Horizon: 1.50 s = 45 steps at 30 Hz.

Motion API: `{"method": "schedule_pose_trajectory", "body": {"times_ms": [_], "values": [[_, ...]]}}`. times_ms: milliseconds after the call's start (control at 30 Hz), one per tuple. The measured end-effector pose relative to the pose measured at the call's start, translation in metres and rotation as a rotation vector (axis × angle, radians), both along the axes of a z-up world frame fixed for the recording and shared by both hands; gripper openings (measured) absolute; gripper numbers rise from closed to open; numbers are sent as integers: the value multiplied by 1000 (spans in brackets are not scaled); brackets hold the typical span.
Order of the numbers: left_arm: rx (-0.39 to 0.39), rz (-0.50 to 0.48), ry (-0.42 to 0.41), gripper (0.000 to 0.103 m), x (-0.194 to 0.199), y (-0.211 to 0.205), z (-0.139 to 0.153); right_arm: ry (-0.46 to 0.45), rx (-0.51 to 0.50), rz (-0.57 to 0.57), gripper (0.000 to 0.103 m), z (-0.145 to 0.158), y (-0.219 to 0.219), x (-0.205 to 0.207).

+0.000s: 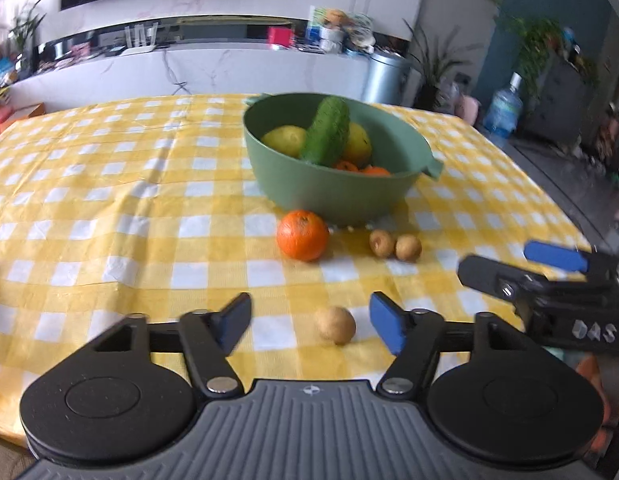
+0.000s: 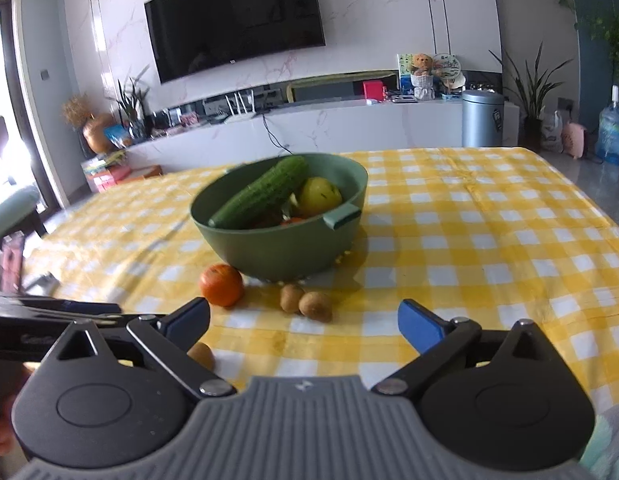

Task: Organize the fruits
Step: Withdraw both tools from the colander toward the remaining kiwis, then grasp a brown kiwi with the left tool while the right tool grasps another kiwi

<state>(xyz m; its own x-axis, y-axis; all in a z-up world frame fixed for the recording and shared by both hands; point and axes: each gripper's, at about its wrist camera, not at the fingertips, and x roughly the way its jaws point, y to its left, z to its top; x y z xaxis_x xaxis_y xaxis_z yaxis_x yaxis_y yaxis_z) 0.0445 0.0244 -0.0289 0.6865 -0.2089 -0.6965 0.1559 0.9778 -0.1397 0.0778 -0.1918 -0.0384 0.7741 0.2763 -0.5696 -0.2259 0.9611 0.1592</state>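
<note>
Our left gripper point(image 1: 309, 322) has its jaws spread wide and holds nothing, and a small tan fruit point(image 1: 335, 325) lies on the cloth between the blue pads, low in the centre of the left wrist frame, touching neither. We judge it light, firm and thin-skinned, round enough to roll or squirt out, so we would take it across its widest middle with a gentle squeeze. Our right gripper point(image 2: 303, 322) is likewise spread and empty, aimed at open cloth near two more small brown fruits point(image 2: 305, 303) lying together just ahead. Beyond them a tangerine point(image 1: 302, 240) sits just in front of the green bowl point(image 1: 329, 192); it looks softer and heavier, and likely wants a wider, lighter hold. The bowl, mid-frame on the yellow checked tablecloth point(image 1: 109, 200), already holds a cucumber point(image 1: 325, 132), lemons point(image 1: 284, 140) and something orange. The left view shows the near fruit framed by the pads; in the right view it is half hidden at lower left, though the cucumber's full length shows there.
</note>
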Motion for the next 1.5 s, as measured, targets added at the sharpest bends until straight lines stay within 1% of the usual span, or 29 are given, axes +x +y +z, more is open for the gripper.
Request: {"method": "schedule_pose_trajectory", "body": {"times_ms": [67, 100, 167, 233, 333, 433, 567, 600, 733, 867, 933, 1033, 1133, 1500], "values": [[-7, -26, -2, 73, -1, -2, -5, -6, -25, -5, 95, -3, 2, 1], [-9, -39, 1, 72, -1, -4, -8, -10, -42, -8, 91, -4, 4, 2], [-8, -65, 3, 65, -1, -6, -12, -4, -69, -4, 84, -7, 7, 4], [5, -78, 7, 58, 0, -9, -17, 6, -78, 2, 75, -10, 9, 5], [9, -94, 6, 51, 2, -13, -23, 21, -83, 1, 69, -13, 10, 9], [10, -110, 8, 47, 5, -17, -27, 39, -80, 4, 58, -16, 12, 12], [29, -115, 27, 38, 10, -20, -34, 39, -82, -3, 56, -18, 14, 16], [35, -111, 27, 37, 11, -20, -35, 39, -80, -2, 56, -19, 14, 17], [31, -106, 28, 36, 15, -20, -38, 57, -76, 4, 47, -22, 17, 26], [39, -109, 18, 33, 17, -24, -37, 79, -79, 0, 45, -26, 21, 37], [45, -110, 17, 31, 19, -26, -36, 108, -79, -2, 39, -29, 24, 46], [61, -99, -7, 31, 20, -28, -31, 151, -73, -9, 33, -36, 26, 56], [59, -92, -22, 31, 23, -28, -28, 160, -57, -26, 33, -38, 24, 62], [35, -79, -5, 31, 31, -22, -29, 176, -1, -30, 33, -45, 22, 77]]}}
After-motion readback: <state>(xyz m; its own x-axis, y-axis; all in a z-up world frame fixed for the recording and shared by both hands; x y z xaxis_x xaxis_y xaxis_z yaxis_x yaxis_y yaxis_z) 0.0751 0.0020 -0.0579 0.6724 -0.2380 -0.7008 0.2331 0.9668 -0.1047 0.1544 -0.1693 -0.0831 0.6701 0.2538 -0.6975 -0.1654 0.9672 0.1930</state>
